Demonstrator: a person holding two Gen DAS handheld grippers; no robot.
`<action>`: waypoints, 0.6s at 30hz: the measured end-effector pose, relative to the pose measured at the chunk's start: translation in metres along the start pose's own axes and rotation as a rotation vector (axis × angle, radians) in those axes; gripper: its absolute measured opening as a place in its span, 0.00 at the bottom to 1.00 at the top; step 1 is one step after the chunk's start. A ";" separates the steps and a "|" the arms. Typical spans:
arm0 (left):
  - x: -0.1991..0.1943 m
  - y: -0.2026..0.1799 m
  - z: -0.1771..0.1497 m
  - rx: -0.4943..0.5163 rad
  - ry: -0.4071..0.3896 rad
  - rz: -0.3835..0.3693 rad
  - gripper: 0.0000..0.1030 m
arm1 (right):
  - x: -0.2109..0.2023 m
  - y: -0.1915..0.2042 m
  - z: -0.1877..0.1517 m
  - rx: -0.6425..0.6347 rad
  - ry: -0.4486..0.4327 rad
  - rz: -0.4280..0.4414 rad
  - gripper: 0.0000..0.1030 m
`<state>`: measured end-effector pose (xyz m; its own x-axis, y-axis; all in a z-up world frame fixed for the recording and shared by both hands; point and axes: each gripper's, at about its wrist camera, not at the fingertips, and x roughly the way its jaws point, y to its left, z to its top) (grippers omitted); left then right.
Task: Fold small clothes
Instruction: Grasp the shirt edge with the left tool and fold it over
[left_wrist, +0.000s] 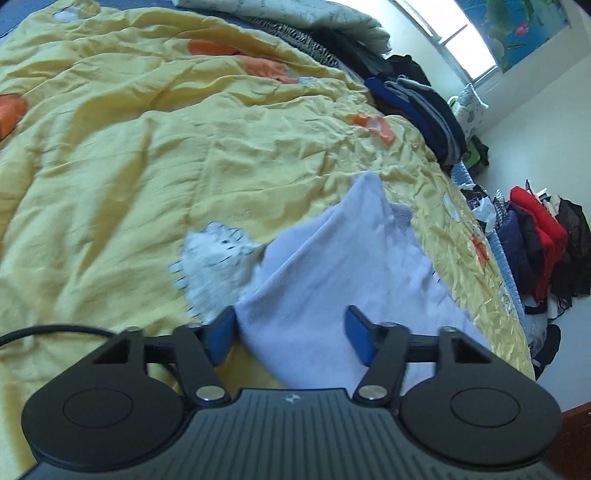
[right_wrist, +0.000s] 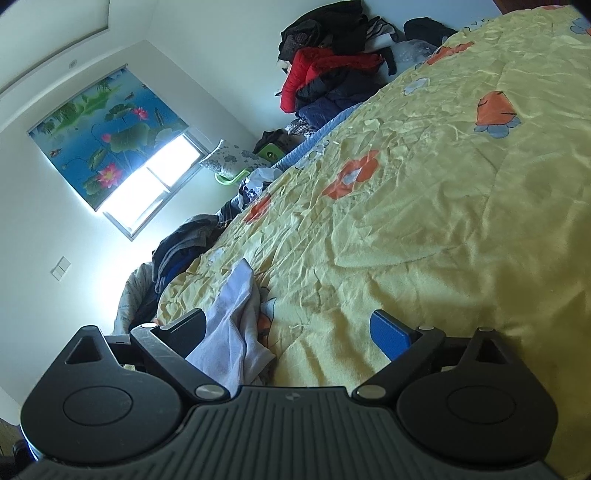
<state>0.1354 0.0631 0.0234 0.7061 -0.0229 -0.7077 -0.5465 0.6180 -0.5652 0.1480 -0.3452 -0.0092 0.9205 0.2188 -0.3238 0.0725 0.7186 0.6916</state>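
Left gripper part-open astride white garment on yellow quilt, pads not pressing; right gripper wide open, empty; recommend pinching one edge squarely

No readable text, labels, brand names or numbers in either view. Only mark: a small round emblem moulded on the ribbed housing of the left wrist unit, and the same on the right wrist unit's housing, too small to make out. The window blind carries a lotus-and-pond picture, no lettering. The pale pillow at the bed head has a faint print, illegible.
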 end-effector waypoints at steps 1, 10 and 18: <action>0.005 -0.003 0.001 0.008 0.002 0.014 0.40 | 0.000 0.001 0.000 -0.004 0.002 -0.003 0.96; 0.015 -0.020 -0.004 0.125 -0.049 0.066 0.34 | 0.018 0.087 -0.007 -0.479 0.131 0.012 0.91; 0.014 -0.021 -0.004 0.145 -0.054 0.092 0.27 | 0.075 0.128 -0.031 -0.738 0.382 0.083 0.63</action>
<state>0.1550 0.0468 0.0236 0.6813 0.0790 -0.7277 -0.5421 0.7225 -0.4291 0.2143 -0.2158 0.0350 0.7085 0.4034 -0.5791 -0.3822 0.9091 0.1657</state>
